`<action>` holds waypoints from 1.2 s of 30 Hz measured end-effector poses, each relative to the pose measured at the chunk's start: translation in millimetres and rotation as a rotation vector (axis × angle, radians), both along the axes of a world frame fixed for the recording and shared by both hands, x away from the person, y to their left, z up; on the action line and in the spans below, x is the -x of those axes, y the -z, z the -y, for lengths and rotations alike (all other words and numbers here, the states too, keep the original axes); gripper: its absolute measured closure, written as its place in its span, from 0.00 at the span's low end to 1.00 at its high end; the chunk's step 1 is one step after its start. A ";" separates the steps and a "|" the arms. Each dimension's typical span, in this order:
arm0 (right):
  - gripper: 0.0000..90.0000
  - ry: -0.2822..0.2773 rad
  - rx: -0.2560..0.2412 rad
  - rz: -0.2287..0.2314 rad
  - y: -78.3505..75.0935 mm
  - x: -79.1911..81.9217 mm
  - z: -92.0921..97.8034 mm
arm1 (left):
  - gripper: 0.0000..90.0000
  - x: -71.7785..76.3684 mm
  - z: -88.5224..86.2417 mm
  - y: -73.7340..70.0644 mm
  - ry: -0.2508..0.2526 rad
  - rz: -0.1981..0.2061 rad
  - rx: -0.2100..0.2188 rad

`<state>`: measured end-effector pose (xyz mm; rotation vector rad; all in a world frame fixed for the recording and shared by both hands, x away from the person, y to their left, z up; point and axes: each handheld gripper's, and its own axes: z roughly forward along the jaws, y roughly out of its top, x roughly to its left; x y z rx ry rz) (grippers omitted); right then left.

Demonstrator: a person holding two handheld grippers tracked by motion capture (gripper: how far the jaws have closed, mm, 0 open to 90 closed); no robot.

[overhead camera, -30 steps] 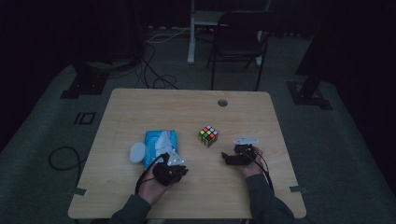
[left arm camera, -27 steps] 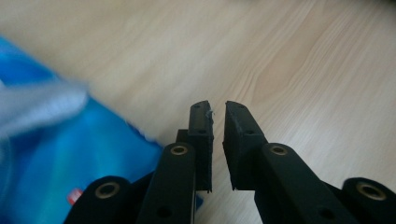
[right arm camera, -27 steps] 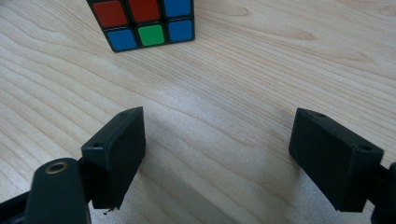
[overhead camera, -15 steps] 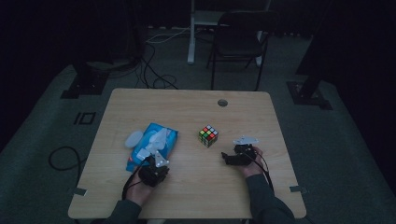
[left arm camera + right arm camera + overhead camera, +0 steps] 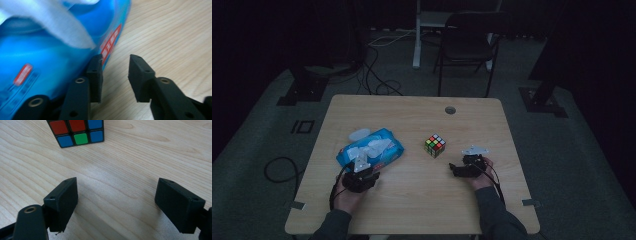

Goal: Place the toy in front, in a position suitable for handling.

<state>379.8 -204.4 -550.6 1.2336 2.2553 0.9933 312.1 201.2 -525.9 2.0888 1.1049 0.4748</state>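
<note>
From above, we see the left gripper (image 5: 360, 176) near the table's (image 5: 412, 112) front-left part, right at the near edge of the blue wipes pack (image 5: 371, 150), which lies left of centre with a white wipe (image 5: 374, 145) sticking up out of it. Right gripper (image 5: 466, 169) sits toward the front-right, aimed at the Rubik's cube (image 5: 435, 145), which stands near the table's middle, apart from the gripper. Jaw gaps too small to read from here. Wooden tabletop, round cable hole (image 5: 450, 110) near the far edge. Room is dark: grey carpet, black chair (image 5: 469, 42) beyond the far edge, cables (image 5: 377, 75) on the floor, black stand bases at both sides.

Left gripper view gives us the close detail: left gripper (image 5: 115, 75) jaws are apart with a narrow gap, bare wood between them, nothing gripped. One jaw lies against the wipes pack (image 5: 50, 57) edge, by its red label; the white wipe (image 5: 55, 27) hangs over the pack, blurred.

Right gripper view: right gripper (image 5: 116, 200) jaws spread wide, holding nothing, just wood grain between them. Rubik's cube (image 5: 76, 131) ahead, cut off by the top edge, showing red, blue and green squares, clear of both jaws.
</note>
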 end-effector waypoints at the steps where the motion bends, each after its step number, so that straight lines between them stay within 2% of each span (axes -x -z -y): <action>1: 0.20 0.000 0.000 0.000 0.0 0.0 0.0 | 0.69 -0.8 -0.1 -0.2 0.037 0.006 0.040; 3: 0.20 0.000 0.000 0.001 0.0 -0.1 -0.1 | 0.66 -2.4 0.3 0.1 0.060 0.013 0.072; 7: 0.20 -0.005 0.001 0.002 0.1 -0.3 -0.2 | 0.63 -5.0 2.2 4.2 0.085 0.012 0.085; 14: 0.21 -0.006 -0.001 0.001 0.1 -0.4 -0.3 | 0.60 -5.2 5.8 6.6 0.084 0.033 0.062; 20: 0.27 -0.018 -0.001 -0.003 -1.6 -0.1 -3.7 | 0.59 -5.8 10.8 9.6 0.095 0.028 0.048; 21: 0.28 -0.021 -0.001 -0.002 -1.8 -0.2 -4.4 | 0.59 -5.6 14.0 11.0 0.107 0.026 0.035; 22: 0.29 -0.035 -0.020 -0.004 -3.5 -0.3 -7.2 | 0.59 -5.5 15.1 11.6 0.111 0.023 0.030; 24: 0.29 -0.048 -0.025 0.007 -7.6 0.1 -11.1 | 0.58 -5.7 16.9 12.9 0.115 0.021 0.024; 30: 0.22 -0.084 -0.080 0.044 -21.2 -6.4 -29.3 | 0.58 -5.6 19.7 15.3 0.122 0.016 0.008; 36: 0.14 -0.104 -0.096 0.080 -30.7 -14.4 -47.5 | 0.57 -6.1 17.0 14.2 0.116 0.014 0.019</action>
